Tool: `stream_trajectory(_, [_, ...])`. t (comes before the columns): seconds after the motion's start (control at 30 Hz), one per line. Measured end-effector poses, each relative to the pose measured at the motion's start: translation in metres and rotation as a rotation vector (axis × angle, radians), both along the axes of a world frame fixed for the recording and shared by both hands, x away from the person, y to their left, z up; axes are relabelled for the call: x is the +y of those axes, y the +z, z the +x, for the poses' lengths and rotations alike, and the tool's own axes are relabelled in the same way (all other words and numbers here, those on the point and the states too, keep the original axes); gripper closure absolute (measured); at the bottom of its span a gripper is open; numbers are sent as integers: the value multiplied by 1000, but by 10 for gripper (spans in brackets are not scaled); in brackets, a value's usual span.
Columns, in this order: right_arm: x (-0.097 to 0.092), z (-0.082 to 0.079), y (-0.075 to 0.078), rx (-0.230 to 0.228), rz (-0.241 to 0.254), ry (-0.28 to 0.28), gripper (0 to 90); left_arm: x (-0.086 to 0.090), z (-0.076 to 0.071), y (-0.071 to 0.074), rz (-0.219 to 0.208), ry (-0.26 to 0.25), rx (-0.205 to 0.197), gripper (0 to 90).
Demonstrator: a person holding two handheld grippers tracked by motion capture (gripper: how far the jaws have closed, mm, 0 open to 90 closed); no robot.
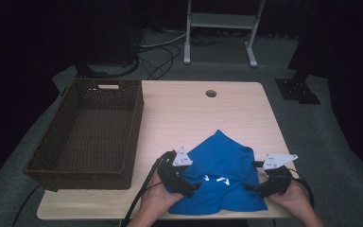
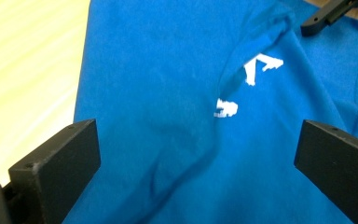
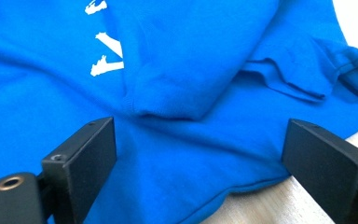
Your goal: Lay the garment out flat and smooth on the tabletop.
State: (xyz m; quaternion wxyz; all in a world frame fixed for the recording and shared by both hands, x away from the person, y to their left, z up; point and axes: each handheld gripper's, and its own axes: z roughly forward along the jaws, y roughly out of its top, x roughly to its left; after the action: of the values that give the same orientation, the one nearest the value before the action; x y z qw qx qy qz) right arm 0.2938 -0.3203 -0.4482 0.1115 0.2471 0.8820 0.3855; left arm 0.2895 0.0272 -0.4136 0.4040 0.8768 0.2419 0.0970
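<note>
A crumpled blue T-shirt (image 1: 222,175) with white print lies near the table's front edge, right of centre. My left gripper (image 1: 196,187) hovers over the shirt's left side, jaws wide apart, nothing between them. In the left gripper view the blue shirt (image 2: 177,107) and its white print (image 2: 261,65) lie beyond the open left gripper (image 2: 196,163). My right gripper (image 1: 248,187) stands at the shirt's right edge, also open. In the right gripper view the shirt's hem (image 3: 242,184) lies between the spread jaws of the right gripper (image 3: 200,163), pads apart from the cloth. The other gripper's jaw tip (image 2: 328,16) shows top right in the left gripper view.
A dark wicker basket (image 1: 82,172) stands empty at the table's left side. The light wooden table (image 1: 189,113) has a cable hole (image 1: 211,93) near its far edge. A metal stand (image 1: 220,28) and cables are on the floor behind.
</note>
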Motion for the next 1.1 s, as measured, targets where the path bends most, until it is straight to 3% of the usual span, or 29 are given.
stream_trajectory(0.27, [0, 0, 0, 0, 0, 0, 96, -18, 8, 11, -30, -46, -27, 0])
stream_trajectory(0.57, [0, 0, 0, 1, 0, -1, 96, -50, 17, 19, -71, -134, -47, 61])
stream_trajectory(0.8, [0, 0, 0, -1, 0, 0, 96, -74, 22, 16, -108, -200, -38, 187])
stream_trajectory(1.1, [0, 0, 0, 0, 1, 0, 96, -95, 29, 7, -118, -254, -20, 361])
